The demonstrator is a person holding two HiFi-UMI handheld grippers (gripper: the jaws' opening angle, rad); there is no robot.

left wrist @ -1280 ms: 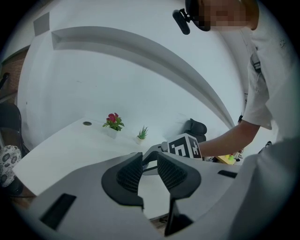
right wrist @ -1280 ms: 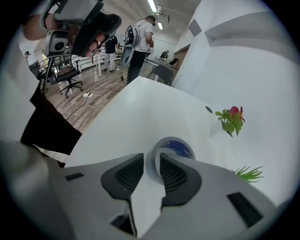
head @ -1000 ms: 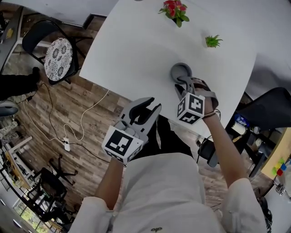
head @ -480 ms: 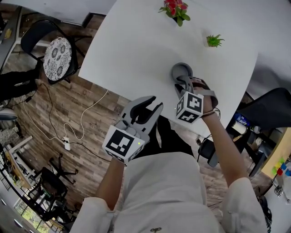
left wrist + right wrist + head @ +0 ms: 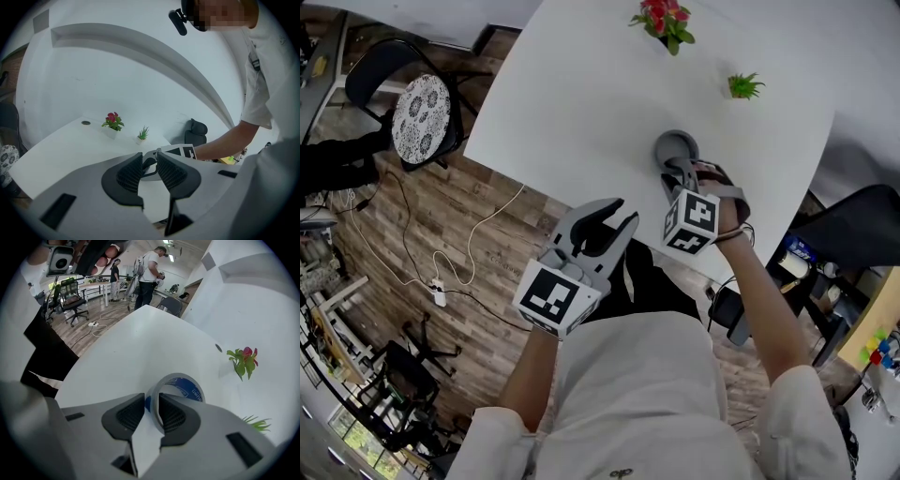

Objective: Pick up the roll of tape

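**Item: roll of tape** (image 5: 675,149)

- **Handling (judged):** Light. The wound ring is stiff and should not crush under a firm pinch. Its outer face is smooth and probably somewhat slick. Not fragile. The best hold is across the ring wall, with one jaw in the hole and one outside.
- **Appearance:** Grey ring with an open centre. The inner core is blue with white print, too small to read.
- **Location:** On the white table (image 5: 581,94), apparently lying flat, close to its near edge and towards the right-hand near corner.
- **Right gripper** (image 5: 678,174): Angled steeply down onto the roll. Its jaws are closing with the nearer ring wall (image 5: 154,401) between the pads. A sliver of gap shows on one side, so the grip is not yet firm.
- **Left gripper** (image 5: 614,214): Held off the table's near edge, over the wooden floor. Its jaws stand slightly apart with nothing between them.
- **Also on the table:** A red-flowered plant (image 5: 661,21) and a small green plant (image 5: 739,85) sit towards the far edge, well apart from the roll.
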